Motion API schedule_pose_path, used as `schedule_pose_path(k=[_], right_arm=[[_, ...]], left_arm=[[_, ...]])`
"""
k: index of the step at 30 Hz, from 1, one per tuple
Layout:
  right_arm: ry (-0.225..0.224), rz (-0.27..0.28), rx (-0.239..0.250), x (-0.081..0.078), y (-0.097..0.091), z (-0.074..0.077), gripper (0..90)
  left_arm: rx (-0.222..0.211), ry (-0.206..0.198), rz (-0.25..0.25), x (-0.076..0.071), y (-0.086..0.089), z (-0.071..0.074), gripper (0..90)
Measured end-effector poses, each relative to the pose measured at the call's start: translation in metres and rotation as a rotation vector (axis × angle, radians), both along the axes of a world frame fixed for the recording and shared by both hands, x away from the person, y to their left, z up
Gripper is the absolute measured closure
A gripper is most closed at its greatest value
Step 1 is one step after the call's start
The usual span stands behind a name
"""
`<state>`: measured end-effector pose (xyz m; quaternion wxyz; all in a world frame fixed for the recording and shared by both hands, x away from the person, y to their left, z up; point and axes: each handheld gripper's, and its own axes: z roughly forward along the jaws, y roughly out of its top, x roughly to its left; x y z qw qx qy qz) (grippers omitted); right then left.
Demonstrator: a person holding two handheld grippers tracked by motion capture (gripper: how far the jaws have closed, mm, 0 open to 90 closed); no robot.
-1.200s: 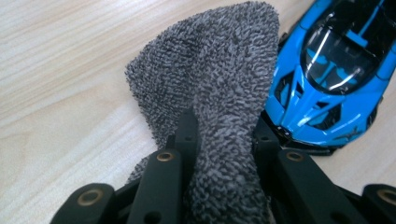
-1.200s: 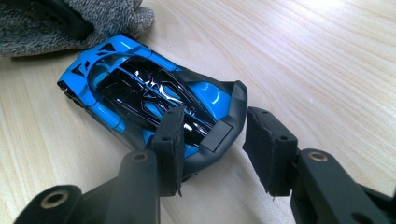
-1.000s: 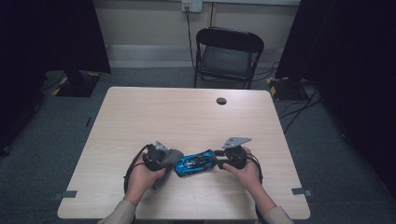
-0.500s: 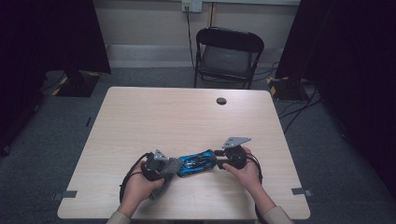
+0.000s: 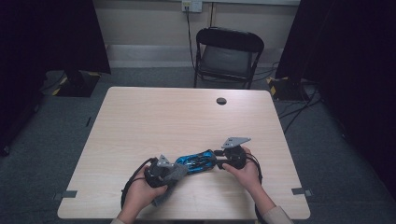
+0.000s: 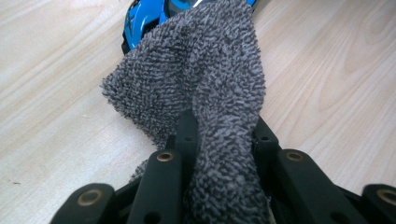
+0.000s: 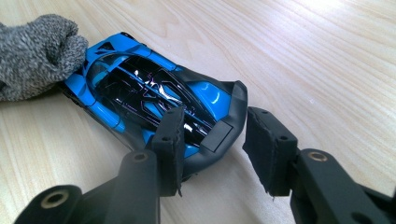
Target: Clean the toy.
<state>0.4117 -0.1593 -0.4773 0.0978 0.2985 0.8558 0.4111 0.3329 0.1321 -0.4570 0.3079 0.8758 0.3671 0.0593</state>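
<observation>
While clamped hard on a grey terry cloth (image 6: 201, 70), with both jaws pressed into its bunched folds and no gap left between them, left gripper (image 6: 224, 126) pointed at the front of a blue toy car (image 6: 144, 14). Cloth draped forward from the jaws, its far end lying on the car's nose, the rest sagging down to the wooden table (image 5: 187, 116). Seen from the high view: left gripper (image 5: 180, 169) low on the near part of the table, held in the left hand (image 5: 140, 193), cloth (image 5: 164, 195) trailing beneath it towards the near edge. Car (image 5: 196, 161) flat on the table between the two grippers, nose to the left, tail to the right. Right gripper (image 5: 217, 161), in the right hand (image 5: 245, 170), set around the tail. From the right gripper view: jaws of the right gripper (image 7: 217, 123) partly spread, straddling the rear of the car (image 7: 140, 88); one pad against the car's side, the other just beside the black rear corner, firm contact there impossible to tell. Cloth (image 7: 37, 51) resting against the car's nose at the far end. Farther back on the table, well apart from the work, a small dark round cap (image 5: 221, 101); beyond the table, a black folding chair (image 5: 226, 56).
</observation>
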Motion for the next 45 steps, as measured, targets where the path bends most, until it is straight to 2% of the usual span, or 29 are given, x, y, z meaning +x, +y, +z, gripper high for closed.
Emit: schedule_pose_path(k=[2,5,8,10,12,13,16,19,22,29,31,35,45], right_arm=[[0.001,0.002,0.001,0.000,0.000,0.000,57.8],[0.000,0.004,-0.002,0.000,0.000,0.000,57.8],[0.001,0.003,0.002,0.000,0.000,0.000,57.8],[0.001,0.003,0.004,0.000,0.000,0.000,57.8],[0.003,0.000,0.009,0.000,0.000,-0.001,57.8],[0.003,0.000,0.009,0.000,0.000,-0.001,57.8],[0.003,0.003,0.006,0.001,-0.001,0.000,57.8],[0.003,0.003,0.006,0.001,-0.001,0.000,57.8],[0.005,0.004,0.010,0.001,-0.001,-0.001,57.8],[0.004,0.002,0.010,0.001,-0.002,-0.001,57.8],[0.002,0.003,0.008,0.001,-0.001,-0.001,57.9],[0.001,0.001,0.003,0.000,-0.001,0.000,58.0],[-0.001,0.000,-0.005,0.000,0.001,0.000,58.1]], left_arm=[[-0.014,-0.001,0.005,0.002,0.003,0.004,71.4],[-0.014,-0.027,0.029,0.009,0.010,0.012,71.2],[-0.007,-0.068,0.075,0.017,0.015,0.016,70.5],[-0.012,-0.068,0.087,0.021,0.018,0.016,70.5],[-0.028,-0.057,0.122,0.030,0.021,0.012,70.6],[-0.028,-0.057,0.122,0.030,0.021,0.012,70.7],[-0.012,-0.041,0.159,0.044,0.024,0.006,70.9],[-0.020,-0.038,0.173,0.048,0.023,0.003,71.0],[-0.017,-0.016,0.173,0.053,0.018,-0.006,71.1],[-0.021,-0.010,0.143,0.047,0.013,-0.009,71.4],[-0.003,-0.014,0.122,0.041,0.011,-0.008,71.5],[0.002,-0.013,0.109,0.033,0.010,-0.007,71.5],[-0.018,0.008,0.054,0.014,0.005,-0.006,71.6]])
